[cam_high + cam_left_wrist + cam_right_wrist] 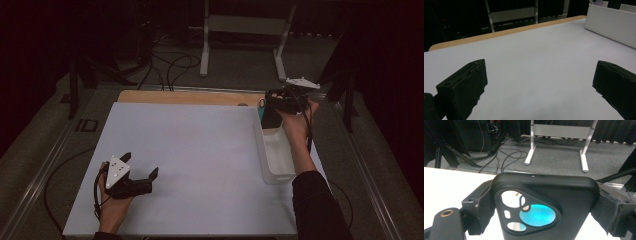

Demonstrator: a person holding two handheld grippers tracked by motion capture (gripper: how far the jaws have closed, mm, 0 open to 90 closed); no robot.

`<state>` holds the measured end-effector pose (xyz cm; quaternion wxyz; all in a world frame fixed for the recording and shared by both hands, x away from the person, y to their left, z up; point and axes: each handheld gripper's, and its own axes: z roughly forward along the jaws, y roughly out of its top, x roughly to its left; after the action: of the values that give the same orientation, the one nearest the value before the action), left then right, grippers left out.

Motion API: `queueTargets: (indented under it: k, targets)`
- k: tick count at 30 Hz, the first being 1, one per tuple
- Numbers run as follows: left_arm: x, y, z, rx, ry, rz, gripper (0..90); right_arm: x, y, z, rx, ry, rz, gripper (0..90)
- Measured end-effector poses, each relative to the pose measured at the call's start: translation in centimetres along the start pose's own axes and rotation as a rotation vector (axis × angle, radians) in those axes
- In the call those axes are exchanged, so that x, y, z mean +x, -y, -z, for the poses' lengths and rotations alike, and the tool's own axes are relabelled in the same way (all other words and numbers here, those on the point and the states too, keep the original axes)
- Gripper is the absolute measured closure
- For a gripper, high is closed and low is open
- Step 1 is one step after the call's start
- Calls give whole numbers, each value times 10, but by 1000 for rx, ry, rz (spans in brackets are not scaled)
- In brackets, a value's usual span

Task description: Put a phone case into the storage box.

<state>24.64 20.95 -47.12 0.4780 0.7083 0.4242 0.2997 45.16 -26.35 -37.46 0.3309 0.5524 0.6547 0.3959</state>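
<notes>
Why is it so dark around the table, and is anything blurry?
High view: the room is dim, and the white table is the brightest thing. Right gripper view: the phone case in the right tongs looks sharp. Left gripper view: the left tongs look soft-edged.

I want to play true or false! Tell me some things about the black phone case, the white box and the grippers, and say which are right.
1. The right hand-held gripper grips a black phone case with a triangular camera cutout. True.
2. The left hand-held gripper holds a cup. False: its jaws are open and empty.
3. The white plastic bin sits at the table's right edge. True.
4. The phone case lies flat on the white table. False: it is held above the bin.
</notes>
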Motion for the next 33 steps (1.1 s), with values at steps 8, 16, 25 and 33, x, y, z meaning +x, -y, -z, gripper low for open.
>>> queueTargets:
  k: [8,16,25,33]
  targets:
    - [0,0,0,-1,0,1,0,0,4,-5,11,3,1,137]
    - [0,0,0,-1,0,1,0,1,9,-12,21,9,-1,136]
    - [0,0,0,0,-1,1,0,1,16,-19,39,16,-1,136]
    - [0,0,0,-2,-1,3,0,1,23,-23,52,26,4,136]
